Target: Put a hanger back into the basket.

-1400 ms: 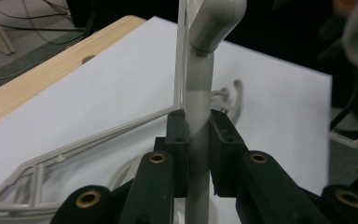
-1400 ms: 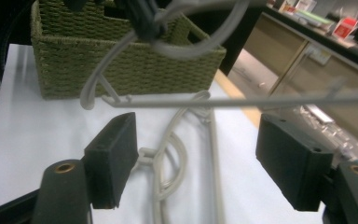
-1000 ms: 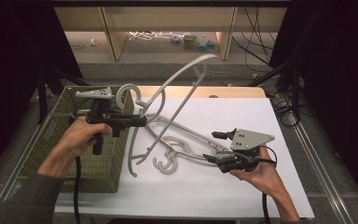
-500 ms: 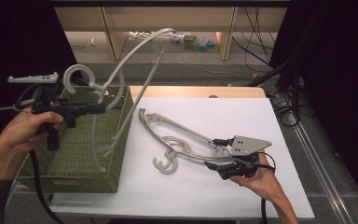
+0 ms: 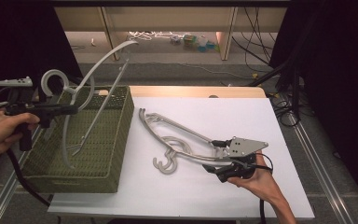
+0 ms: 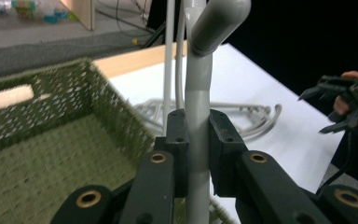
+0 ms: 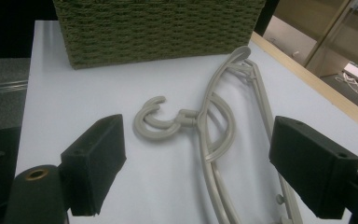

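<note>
Two grey hangers are in play as I work. My left gripper (image 5: 72, 110) has its fingers clamped on the neck of the lifted hanger (image 5: 95, 70), which hangs tilted above the green woven basket (image 5: 116, 140), its lower arm dipping inside the basket. To the right, the second hanger (image 5: 177, 140) lies flat on the white surface (image 5: 261, 116) just beside the basket. At its far end my right gripper (image 5: 216, 156) has just been opening; its fingers (image 7: 98, 163) stand apart, the hanger's arm running between them unpressed.
</note>
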`<state>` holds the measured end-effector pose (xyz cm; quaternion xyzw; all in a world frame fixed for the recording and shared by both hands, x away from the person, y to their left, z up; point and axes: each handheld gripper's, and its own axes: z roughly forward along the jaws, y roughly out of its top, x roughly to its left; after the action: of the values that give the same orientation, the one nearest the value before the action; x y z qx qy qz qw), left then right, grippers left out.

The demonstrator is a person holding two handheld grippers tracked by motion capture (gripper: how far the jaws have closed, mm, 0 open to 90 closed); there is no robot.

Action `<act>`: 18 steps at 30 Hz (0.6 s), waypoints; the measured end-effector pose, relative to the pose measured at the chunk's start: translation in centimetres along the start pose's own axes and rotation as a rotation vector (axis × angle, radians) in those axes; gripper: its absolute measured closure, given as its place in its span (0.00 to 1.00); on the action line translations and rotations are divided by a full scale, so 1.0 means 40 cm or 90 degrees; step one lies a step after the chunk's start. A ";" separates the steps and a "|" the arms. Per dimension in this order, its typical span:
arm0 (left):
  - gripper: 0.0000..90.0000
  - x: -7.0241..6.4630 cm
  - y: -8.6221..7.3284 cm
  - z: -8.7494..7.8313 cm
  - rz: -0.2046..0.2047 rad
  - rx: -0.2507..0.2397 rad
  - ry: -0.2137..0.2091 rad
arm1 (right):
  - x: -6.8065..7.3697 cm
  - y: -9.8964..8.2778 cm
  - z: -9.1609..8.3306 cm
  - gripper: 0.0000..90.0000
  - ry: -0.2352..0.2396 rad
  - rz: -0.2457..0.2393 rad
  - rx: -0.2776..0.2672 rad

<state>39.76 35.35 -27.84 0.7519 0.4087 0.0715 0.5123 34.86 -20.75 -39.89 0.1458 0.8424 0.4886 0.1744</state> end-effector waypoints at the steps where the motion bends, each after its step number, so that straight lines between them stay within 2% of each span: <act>1: 0.89 0.010 -0.007 0.001 -0.002 0.005 0.004 | 0.001 -0.001 0.000 0.21 0.000 0.002 0.000; 3: 0.89 0.025 -0.017 0.002 0.000 0.014 0.018 | 0.001 -0.002 0.000 0.21 0.002 0.001 0.000; 6: 0.89 0.052 -0.028 -0.002 -0.011 0.022 0.023 | 0.000 -0.003 0.001 0.21 0.004 0.001 0.001; 8: 0.89 0.070 -0.036 -0.006 0.002 0.036 0.038 | 0.000 -0.003 -0.001 0.21 0.008 0.001 0.007; 11: 0.89 0.092 -0.051 -0.011 -0.001 0.048 0.062 | 0.001 -0.004 0.002 0.22 0.005 0.001 0.001; 14: 0.89 0.119 -0.067 -0.012 0.001 0.061 0.072 | -0.001 -0.006 0.004 0.22 0.005 0.000 0.004; 18: 0.89 0.148 -0.095 0.003 -0.007 0.099 0.086 | 0.000 -0.008 0.007 0.22 0.009 0.002 0.007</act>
<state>41.67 39.88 -32.89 0.7805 0.4510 0.0873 0.4240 34.95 -20.66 -40.29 0.1444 0.8463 0.4849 0.1669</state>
